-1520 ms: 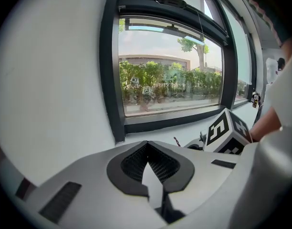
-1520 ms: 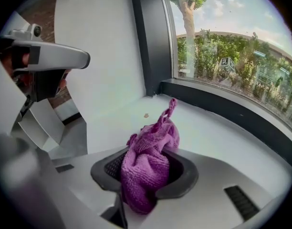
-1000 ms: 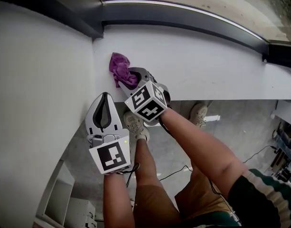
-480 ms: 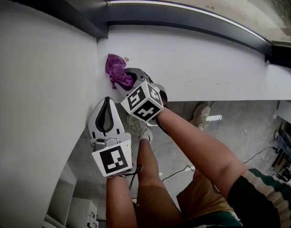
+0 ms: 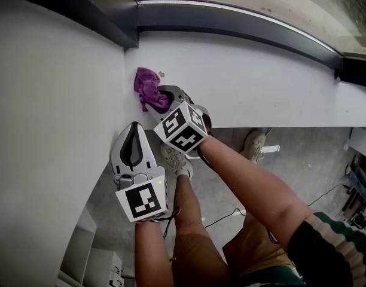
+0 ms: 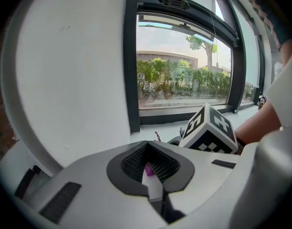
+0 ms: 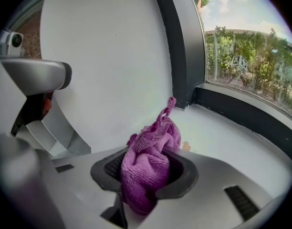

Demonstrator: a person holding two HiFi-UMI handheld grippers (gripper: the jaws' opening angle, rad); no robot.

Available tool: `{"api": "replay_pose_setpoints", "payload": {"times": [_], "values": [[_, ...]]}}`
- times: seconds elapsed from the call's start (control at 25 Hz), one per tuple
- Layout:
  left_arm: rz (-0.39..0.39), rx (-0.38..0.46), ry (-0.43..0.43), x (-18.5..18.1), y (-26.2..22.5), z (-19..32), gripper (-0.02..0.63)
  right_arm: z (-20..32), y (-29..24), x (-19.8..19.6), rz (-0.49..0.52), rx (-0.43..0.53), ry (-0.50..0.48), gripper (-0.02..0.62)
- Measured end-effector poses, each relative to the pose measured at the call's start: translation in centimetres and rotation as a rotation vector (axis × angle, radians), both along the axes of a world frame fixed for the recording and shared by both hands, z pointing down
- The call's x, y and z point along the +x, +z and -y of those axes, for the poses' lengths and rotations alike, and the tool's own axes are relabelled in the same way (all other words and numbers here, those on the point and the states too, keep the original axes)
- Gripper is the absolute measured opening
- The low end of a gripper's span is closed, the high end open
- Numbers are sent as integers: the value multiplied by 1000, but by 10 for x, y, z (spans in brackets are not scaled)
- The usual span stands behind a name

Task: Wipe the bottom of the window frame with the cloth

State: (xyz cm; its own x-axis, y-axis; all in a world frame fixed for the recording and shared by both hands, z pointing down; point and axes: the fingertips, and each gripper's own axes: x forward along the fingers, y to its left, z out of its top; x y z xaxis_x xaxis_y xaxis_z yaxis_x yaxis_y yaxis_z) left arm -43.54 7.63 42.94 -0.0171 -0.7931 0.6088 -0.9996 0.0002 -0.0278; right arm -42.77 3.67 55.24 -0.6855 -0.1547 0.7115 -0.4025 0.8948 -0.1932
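White sill [image 5: 261, 82] corner — cloth [image 5: 147, 87] clamped in right gripper [image 5: 161, 98] jaws, left gripper [image 5: 133, 124] jaws together, idle; mid-wipe, next probably sweep right along frame [image 5: 231, 23].

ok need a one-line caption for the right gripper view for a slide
Right gripper shut on a bunched purple cloth at the white sill, beside the dark window frame.

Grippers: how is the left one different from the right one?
The right gripper is clamped on the purple cloth; the left gripper is shut with nothing in it. The right gripper reaches over the white sill; the left gripper sits short of it. Both wear a cube with square markers.
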Motion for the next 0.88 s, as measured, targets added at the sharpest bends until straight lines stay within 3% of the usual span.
{"api": "replay_pose_setpoints", "payload": {"times": [0.4, 0.64, 0.88], "values": [[13, -8, 5, -2, -5, -6, 6, 2, -13, 1, 41, 44, 23, 149], [23, 10, 6, 7, -22, 0, 5, 8, -61, 24, 113, 87, 38, 149], [15, 68, 19, 40, -66, 11, 6, 24, -134, 70, 187, 151, 83, 149]]}}
